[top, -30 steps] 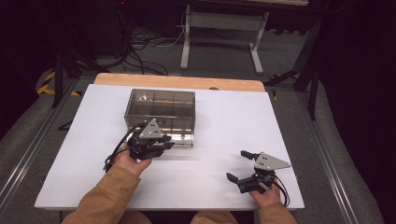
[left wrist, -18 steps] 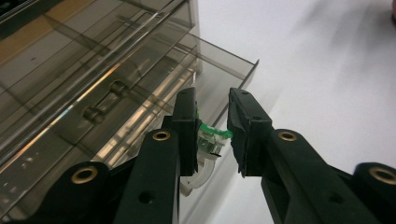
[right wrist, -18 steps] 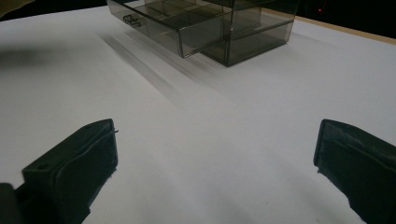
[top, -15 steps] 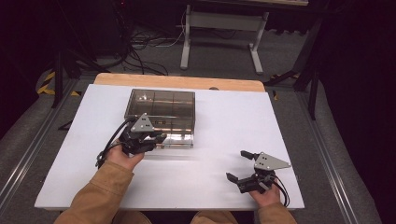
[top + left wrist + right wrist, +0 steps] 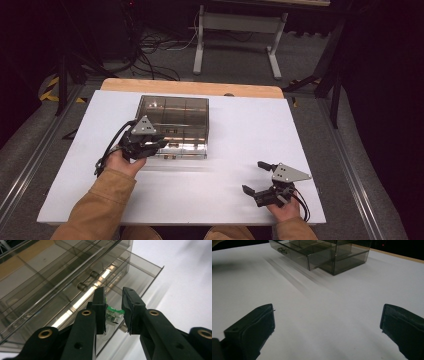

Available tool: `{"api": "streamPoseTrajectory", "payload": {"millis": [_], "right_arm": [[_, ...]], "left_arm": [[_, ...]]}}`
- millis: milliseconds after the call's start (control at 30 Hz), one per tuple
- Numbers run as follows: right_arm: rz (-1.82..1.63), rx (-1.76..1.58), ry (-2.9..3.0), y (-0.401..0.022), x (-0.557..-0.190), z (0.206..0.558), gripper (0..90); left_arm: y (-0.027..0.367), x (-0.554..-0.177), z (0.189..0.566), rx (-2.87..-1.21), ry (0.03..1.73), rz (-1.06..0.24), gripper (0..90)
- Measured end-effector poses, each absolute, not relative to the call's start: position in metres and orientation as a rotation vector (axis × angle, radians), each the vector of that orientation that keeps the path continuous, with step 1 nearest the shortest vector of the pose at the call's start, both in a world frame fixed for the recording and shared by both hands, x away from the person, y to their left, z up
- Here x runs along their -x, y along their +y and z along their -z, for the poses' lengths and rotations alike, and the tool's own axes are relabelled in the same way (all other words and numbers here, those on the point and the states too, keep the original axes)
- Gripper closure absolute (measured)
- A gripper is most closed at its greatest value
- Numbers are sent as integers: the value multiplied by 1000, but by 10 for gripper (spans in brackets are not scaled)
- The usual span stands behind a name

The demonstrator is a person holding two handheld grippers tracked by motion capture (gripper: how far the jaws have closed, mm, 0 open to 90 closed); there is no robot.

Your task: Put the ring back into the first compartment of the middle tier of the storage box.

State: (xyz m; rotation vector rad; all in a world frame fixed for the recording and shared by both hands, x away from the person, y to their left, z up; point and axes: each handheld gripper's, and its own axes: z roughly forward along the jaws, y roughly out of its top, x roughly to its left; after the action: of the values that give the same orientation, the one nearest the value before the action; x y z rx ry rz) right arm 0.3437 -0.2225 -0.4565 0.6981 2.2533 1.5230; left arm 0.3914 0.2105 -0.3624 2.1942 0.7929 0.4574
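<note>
Black jaws of our left tool point(image 5: 113, 312) clenched on small green-and-clear piece point(image 5: 112, 315), held just before open drawer point(image 5: 140, 272) of smoky clear plastic drawer box point(image 5: 175, 122). We judge drop comes next: drawer lies straight ahead along jaws, long axis across. Right tool point(image 5: 267, 182) released, jaws wide, resting well apart on white worktop point(image 5: 240, 130); left hand far nearer

We seem to be in a lab or test room: a white table top point(image 5: 240, 145) on a wooden bench, grey carpet, tangled cables point(image 5: 150, 47) on the floor, a metal stand point(image 5: 235, 35) behind, dark equipment, and yellow-black hazard tape point(image 5: 50, 90).
</note>
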Motion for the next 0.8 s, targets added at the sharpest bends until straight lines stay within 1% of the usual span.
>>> {"api": "streamPoseTrajectory", "payload": {"millis": [800], "right_arm": [[-1518,-697,2256,-222,-344,457,0]], "left_arm": [[232,-410,375,-2223,940,-459,739]]}}
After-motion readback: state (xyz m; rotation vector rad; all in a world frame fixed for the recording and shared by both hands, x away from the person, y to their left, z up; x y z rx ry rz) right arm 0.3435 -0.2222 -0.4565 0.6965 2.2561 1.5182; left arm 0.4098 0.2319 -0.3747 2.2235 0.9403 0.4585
